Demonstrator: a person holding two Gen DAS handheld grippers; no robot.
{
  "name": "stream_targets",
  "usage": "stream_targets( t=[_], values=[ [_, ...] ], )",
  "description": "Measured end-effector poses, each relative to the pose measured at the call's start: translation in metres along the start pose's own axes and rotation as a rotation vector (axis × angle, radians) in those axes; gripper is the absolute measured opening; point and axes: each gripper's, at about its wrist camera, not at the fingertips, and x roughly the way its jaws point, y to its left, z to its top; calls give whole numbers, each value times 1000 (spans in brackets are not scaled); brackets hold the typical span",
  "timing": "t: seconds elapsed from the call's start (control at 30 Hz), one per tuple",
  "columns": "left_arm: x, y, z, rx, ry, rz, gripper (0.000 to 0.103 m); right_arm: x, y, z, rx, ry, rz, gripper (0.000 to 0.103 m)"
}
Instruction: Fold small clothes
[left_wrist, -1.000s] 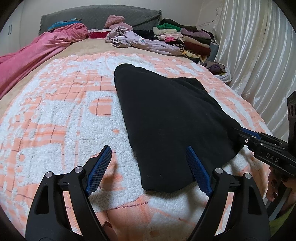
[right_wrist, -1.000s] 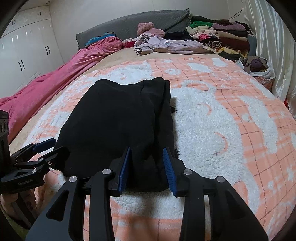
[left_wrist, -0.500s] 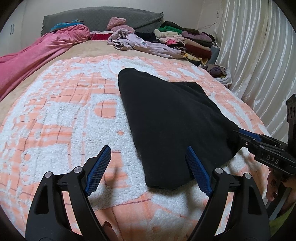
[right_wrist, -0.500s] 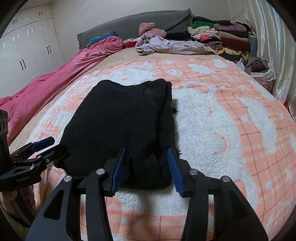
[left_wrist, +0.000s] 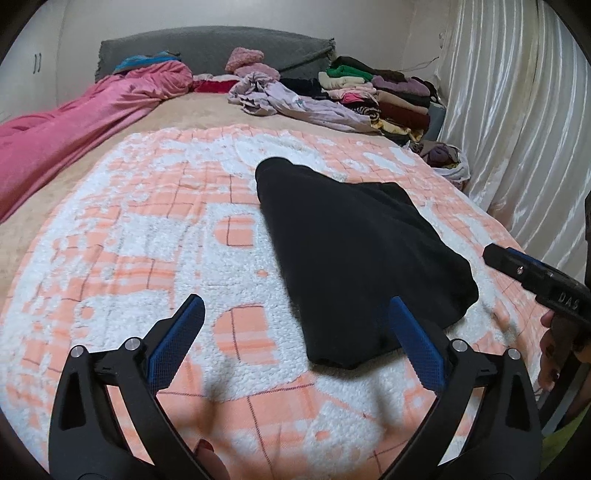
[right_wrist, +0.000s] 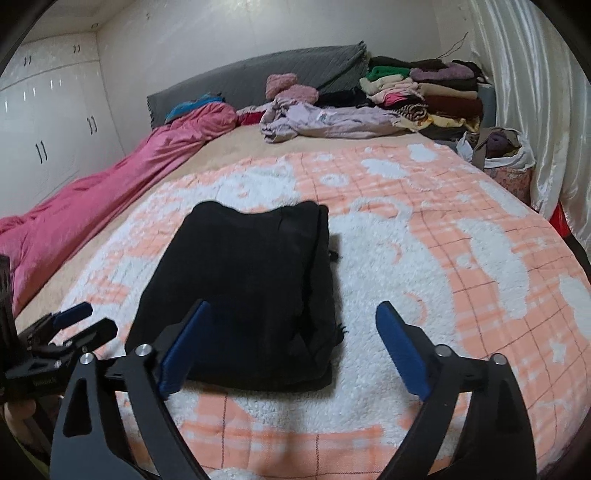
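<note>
A black garment (left_wrist: 354, 251) lies folded flat on the orange and white blanket (left_wrist: 147, 240); it also shows in the right wrist view (right_wrist: 251, 288). My left gripper (left_wrist: 295, 336) is open and empty, held just in front of the garment's near left corner. My right gripper (right_wrist: 291, 343) is open and empty, held just above the garment's near edge. The right gripper shows at the right edge of the left wrist view (left_wrist: 532, 273); the left gripper shows at the left edge of the right wrist view (right_wrist: 62, 332).
A pink duvet (right_wrist: 110, 184) runs along the bed's left side. Loose lilac clothes (right_wrist: 325, 122) and a stack of folded clothes (right_wrist: 424, 96) lie at the grey headboard (right_wrist: 258, 77). A bag of clothes (right_wrist: 502, 151) and white curtains (left_wrist: 517, 110) are at the right.
My right gripper has opened wide and let go of the black garment, and has pulled back a little. My left gripper stayed open and drew back slightly.
</note>
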Motion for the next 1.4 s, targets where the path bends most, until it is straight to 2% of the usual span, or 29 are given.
stream_targets(
  t=[0.23,0.8,1.13,1.2,1.4],
  values=[
    [-13,-1,-1,8,-16,31,93,-13,-3,4,13,-28,-19,95],
    [-45,-2,-9,5,-56,45,93,-41,4,-2,-14,-75,-31,95],
    [-63,-5,-20,12,-71,52,93,-60,11,-20,-30,-104,-23,95],
    [-66,-5,-22,11,-73,52,93,-62,13,-23,-33,-101,-19,99],
    [-68,-2,-33,7,-54,56,93,-63,18,-38,-34,-81,-14,99]
  ],
)
